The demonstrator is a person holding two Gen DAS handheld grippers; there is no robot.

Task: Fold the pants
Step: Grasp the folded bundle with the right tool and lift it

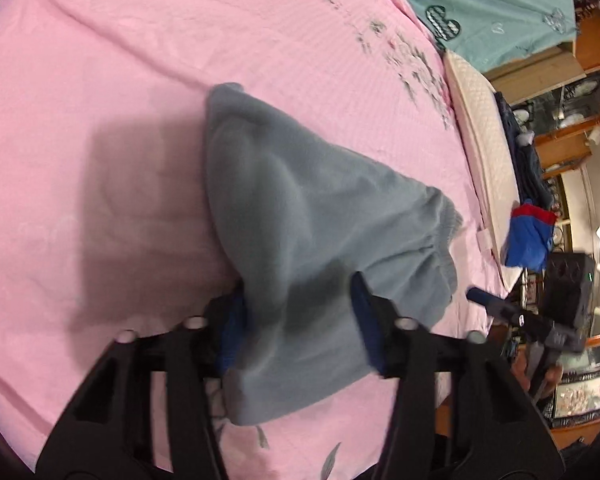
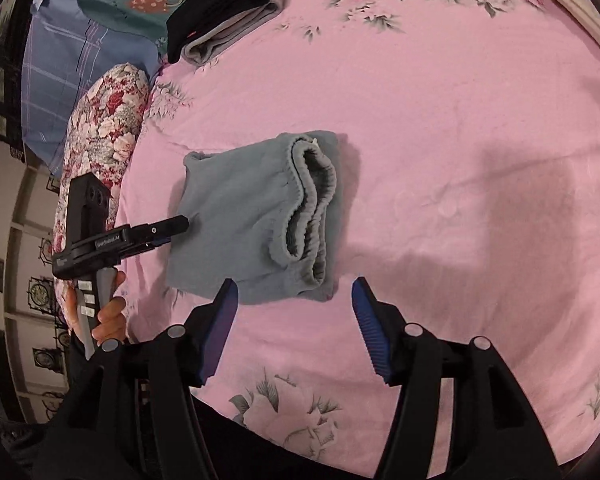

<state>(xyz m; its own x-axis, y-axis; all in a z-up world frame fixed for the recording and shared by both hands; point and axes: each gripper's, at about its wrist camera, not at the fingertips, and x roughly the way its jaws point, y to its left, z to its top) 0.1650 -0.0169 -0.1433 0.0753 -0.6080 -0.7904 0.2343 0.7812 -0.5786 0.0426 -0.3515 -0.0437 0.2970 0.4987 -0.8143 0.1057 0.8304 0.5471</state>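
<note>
in the left wrist view the left tool [image 1: 300, 320] has the grey pants [image 1: 300, 216] between its blue pads; the cloth fills the gap and drapes over it, so it looks gripped, though blur keeps me from being sure the pads press. the pants lie bunched on the pink bed sheet [image 1: 100, 80], and the right tool [image 1: 480, 294] shows at the right edge. in the right wrist view the pants [image 2: 236, 220] are a compact folded square near the middle of the bed sheet [image 2: 460, 100], waistband [image 2: 312, 208] on top. the left tool [image 2: 176, 226] meets their left edge, while the right tool [image 2: 296, 308] hovers wide and empty just short of them. i judge folding nearly done; next comes tidying or carrying the bundle toward the folded stack [image 2: 220, 20].
</note>
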